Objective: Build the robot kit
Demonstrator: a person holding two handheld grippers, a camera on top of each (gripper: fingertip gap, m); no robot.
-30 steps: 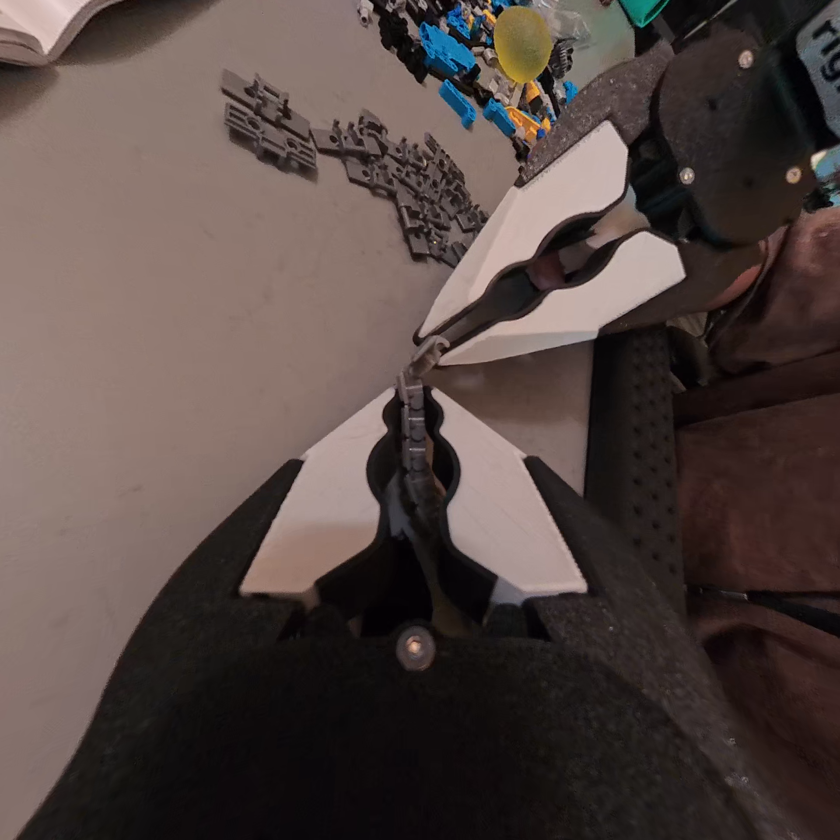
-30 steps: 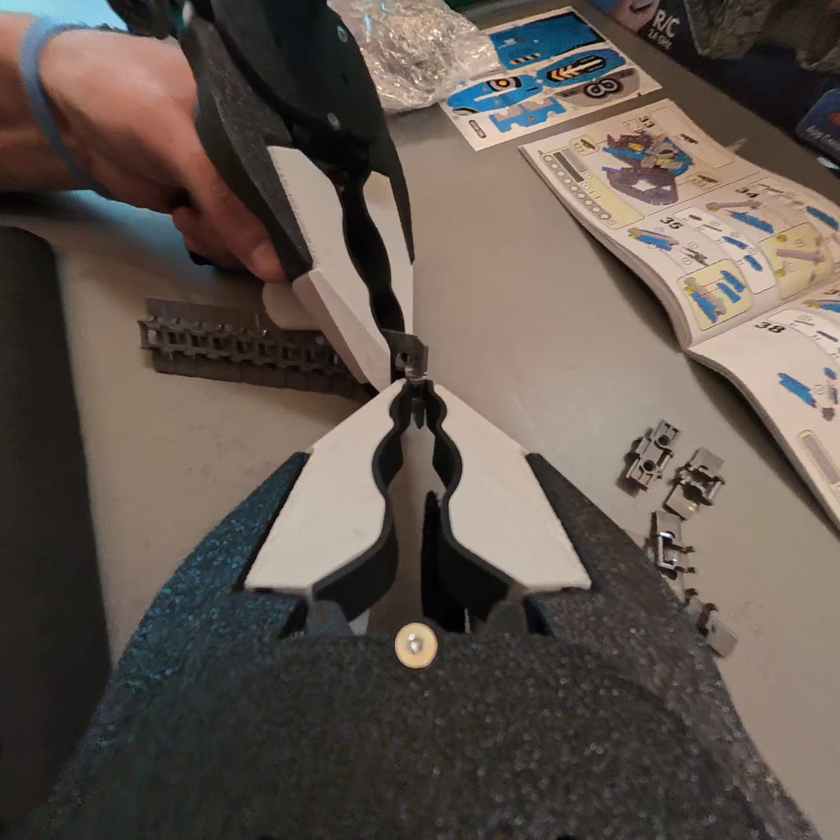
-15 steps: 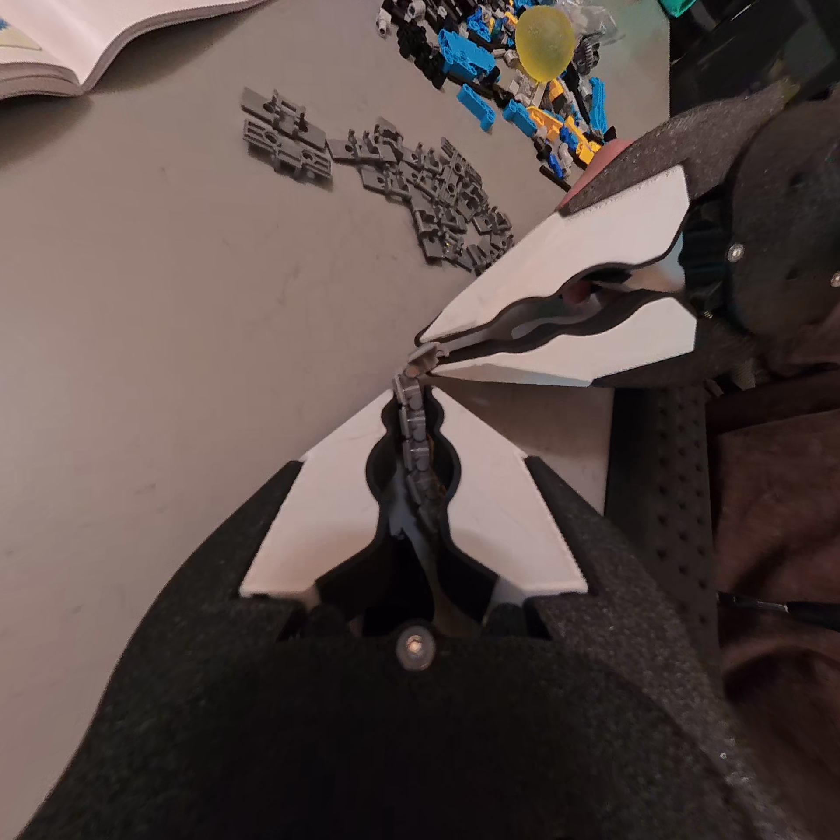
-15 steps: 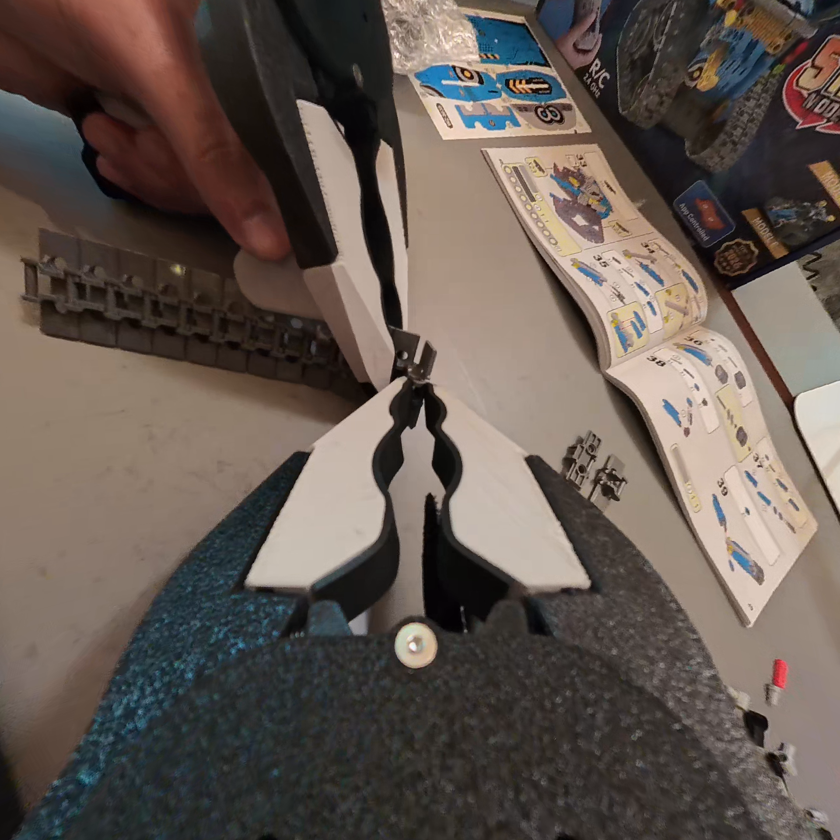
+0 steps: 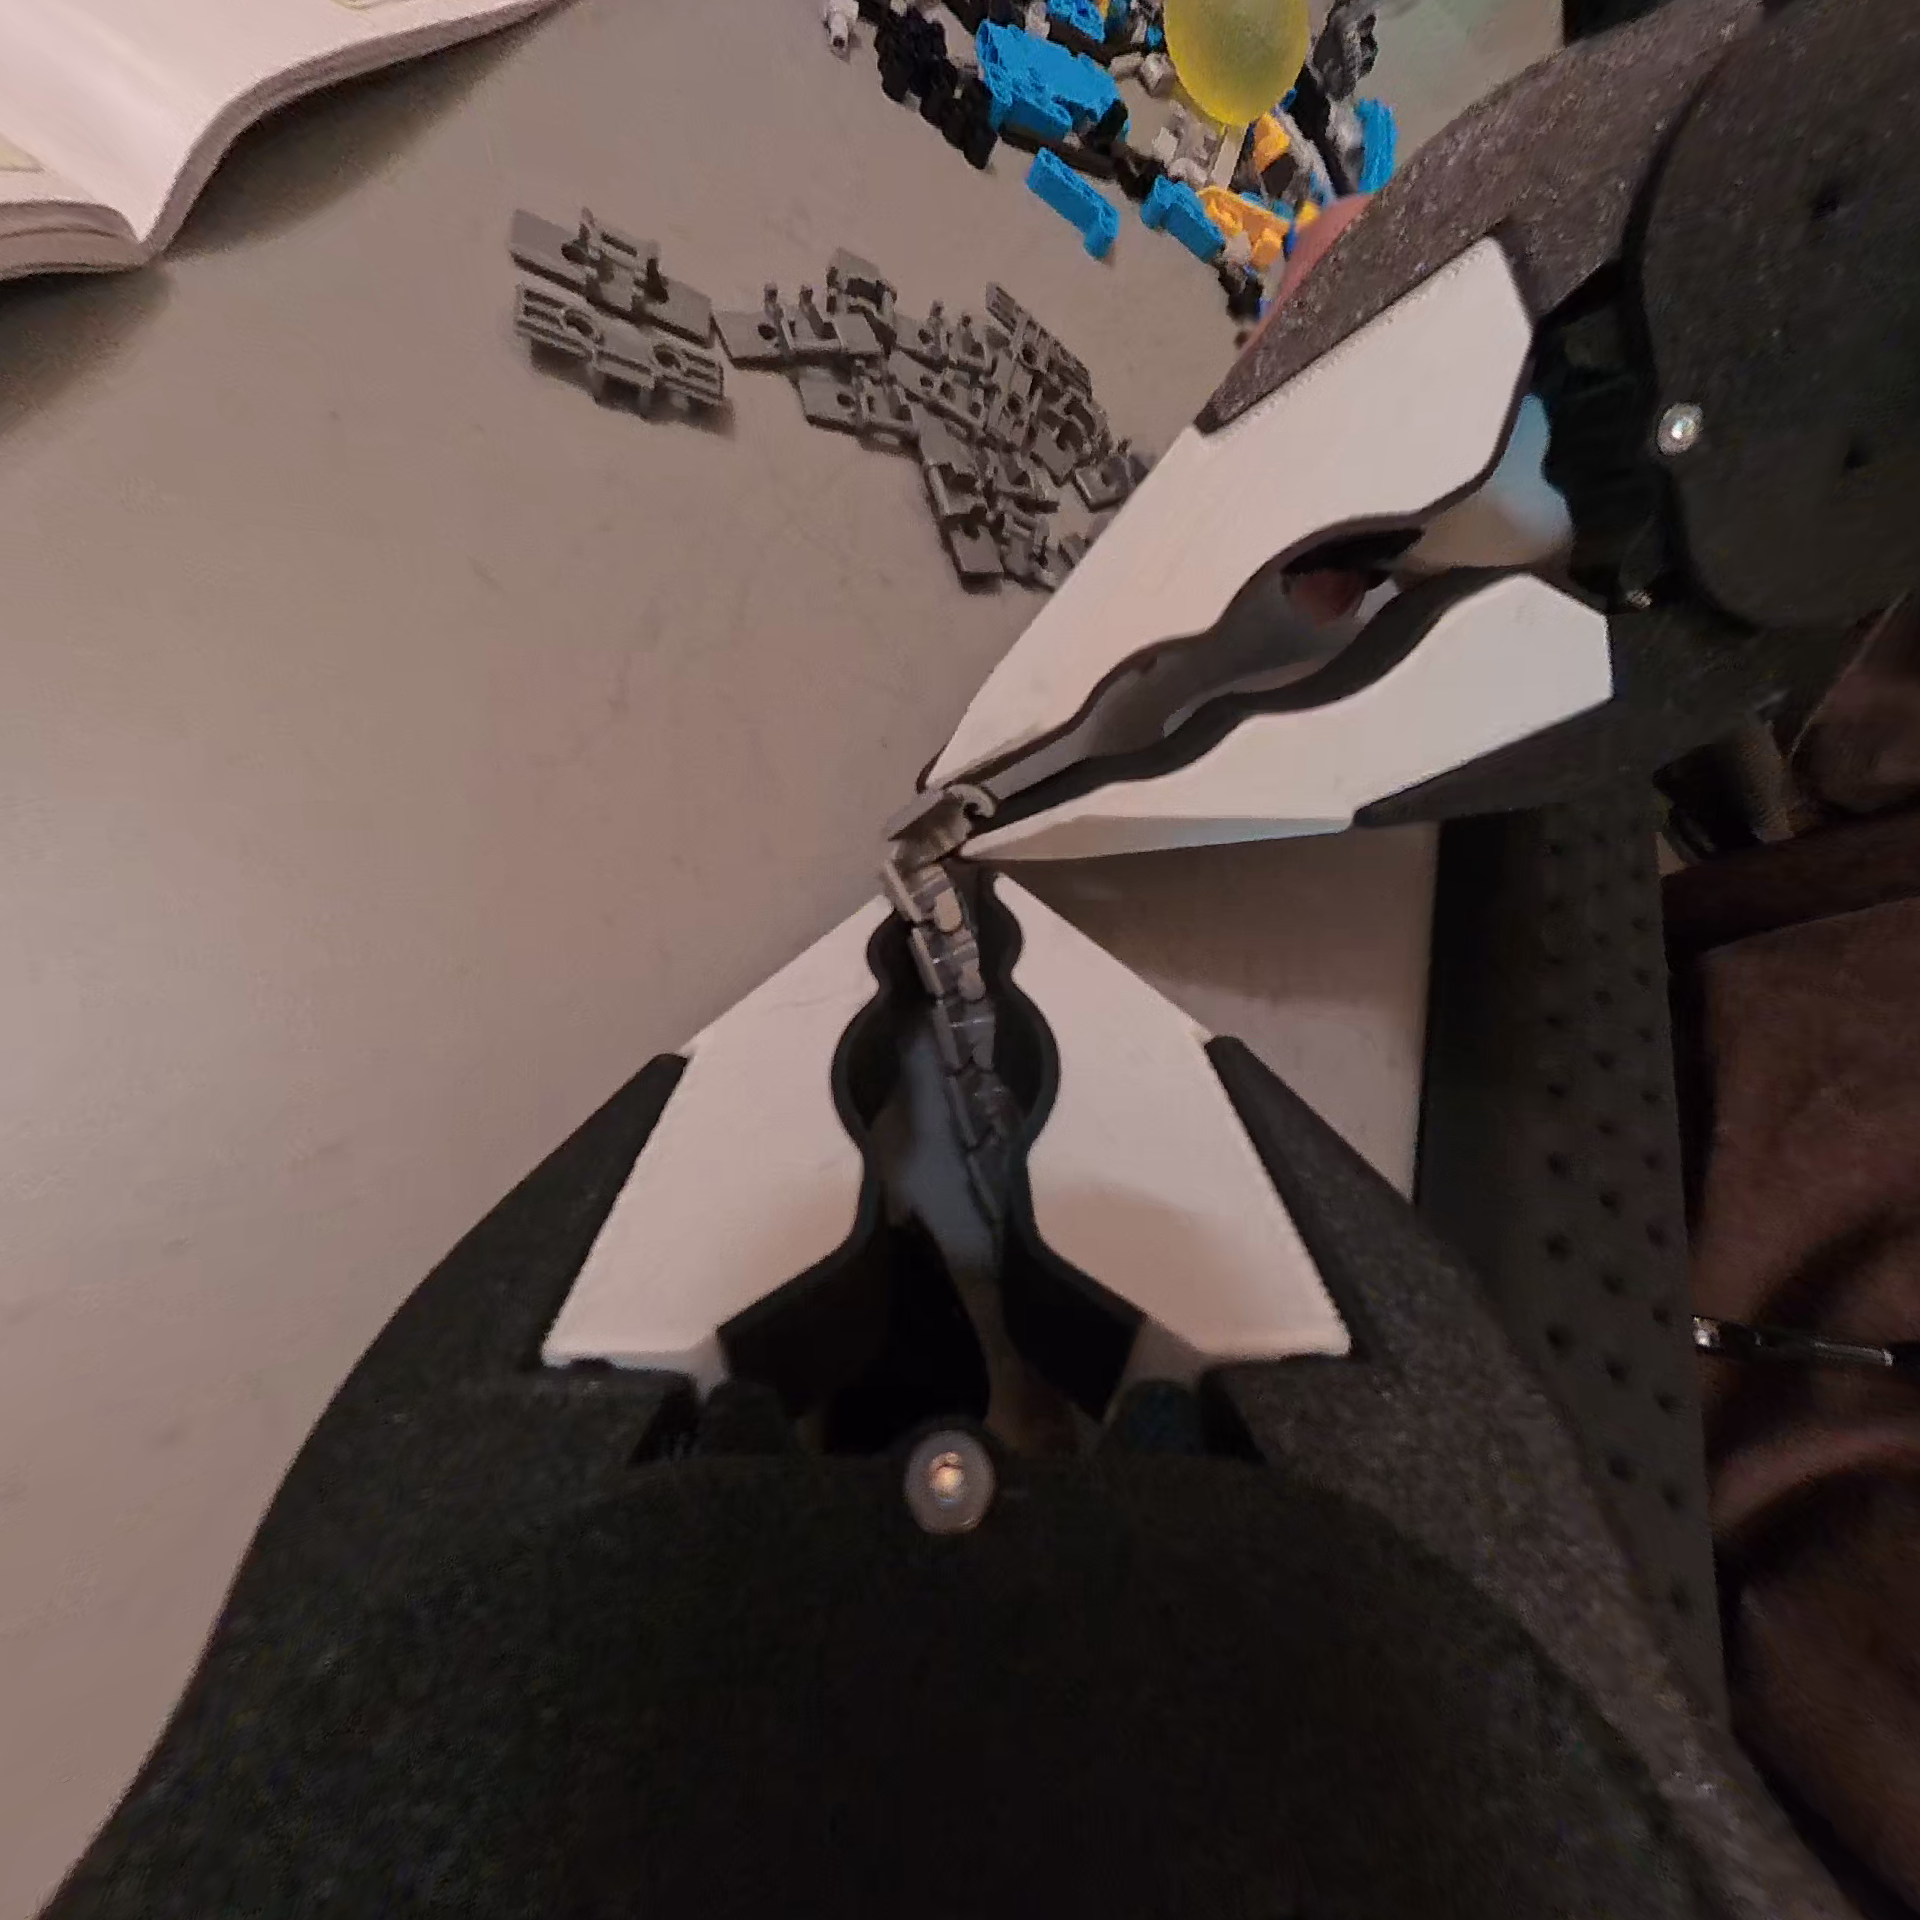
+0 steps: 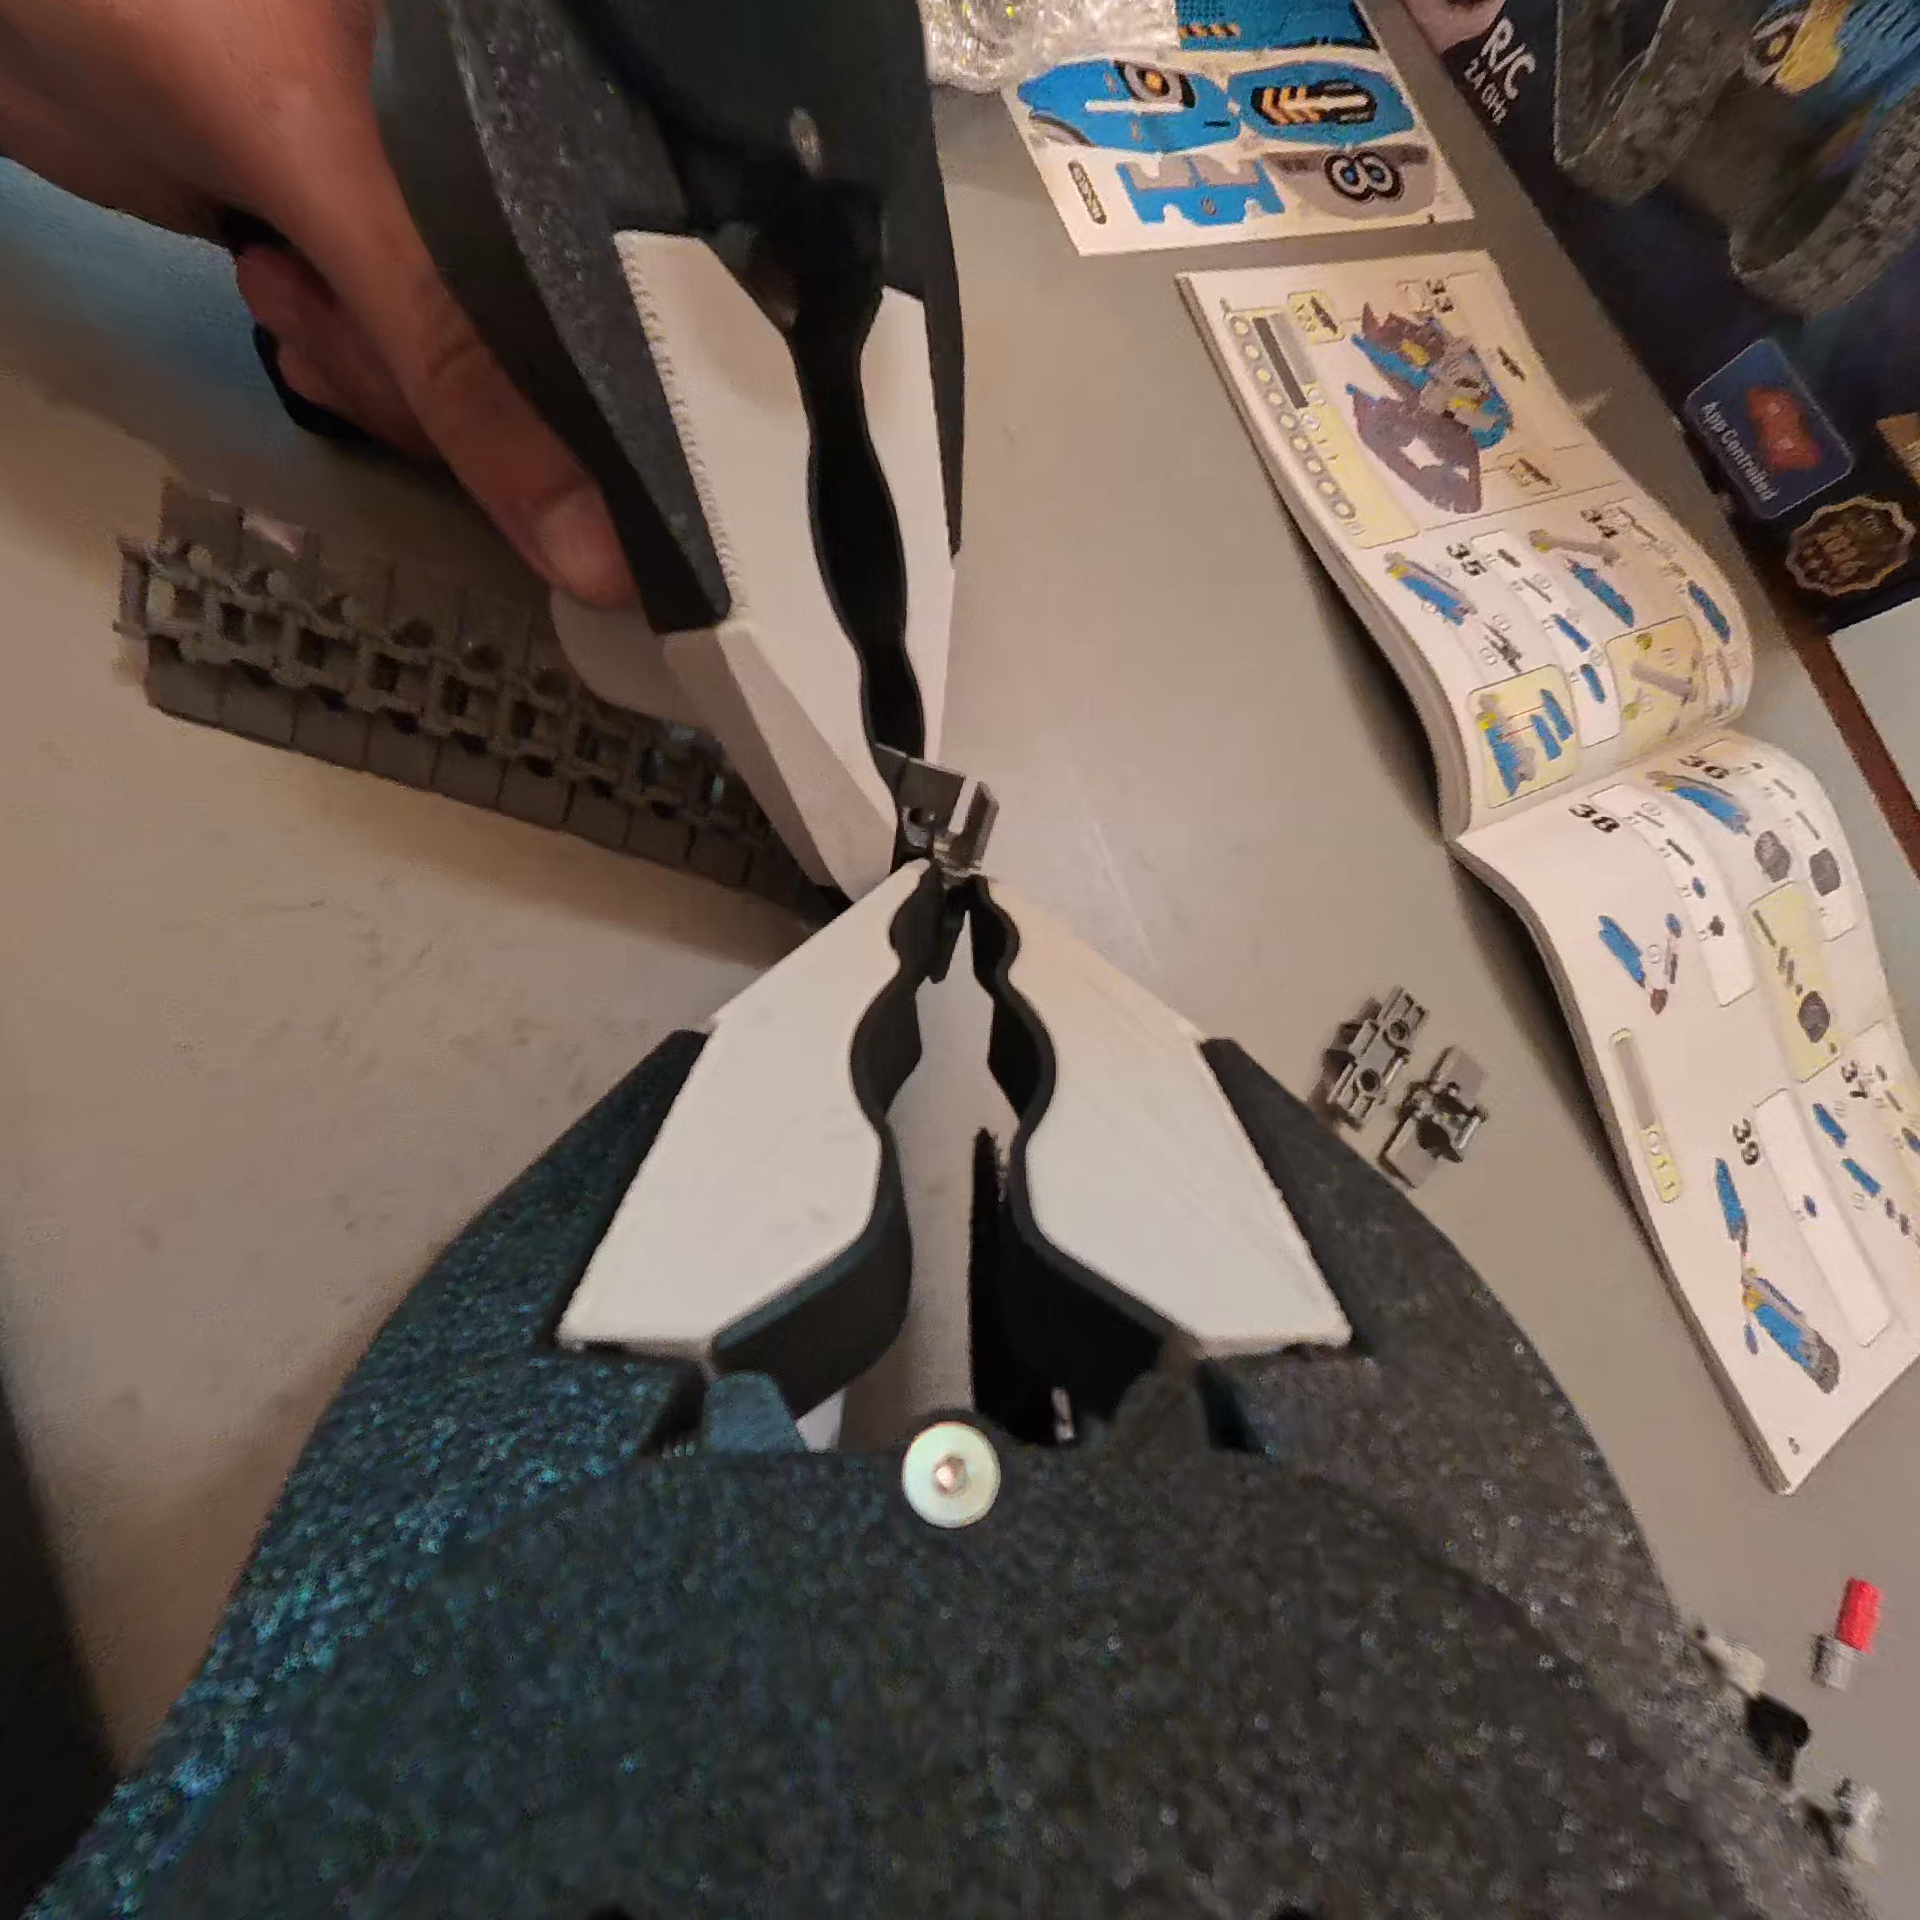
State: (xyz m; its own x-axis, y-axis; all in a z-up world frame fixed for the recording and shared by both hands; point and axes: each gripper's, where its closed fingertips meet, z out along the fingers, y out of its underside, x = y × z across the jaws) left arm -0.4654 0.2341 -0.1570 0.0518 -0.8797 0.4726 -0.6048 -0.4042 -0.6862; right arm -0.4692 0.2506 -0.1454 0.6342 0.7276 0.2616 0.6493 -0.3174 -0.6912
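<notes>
We hold the left tongs (image 5: 940,883) clamped on the near end of a grey track strip (image 5: 961,997), and the right tongs (image 6: 940,883) pinched on a single grey link (image 6: 940,816) pressed against that strip's last link, tip to tip above the worktop (image 5: 312,831). Judging by this, a good run of track is joined already, while a heap of loose links (image 5: 987,416) waits beyond, so plenty seems left. The left wrist view alone shows that heap, a small joined patch (image 5: 613,312) and the coloured parts (image 5: 1091,104) with a yellow ball (image 5: 1236,52). The right wrist view alone shows the strip's long tail (image 6: 416,665) lying on the worktop, the hand (image 6: 312,260), the open booklet (image 6: 1558,779), the sticker sheet (image 6: 1247,135) and two stray links (image 6: 1403,1091).
</notes>
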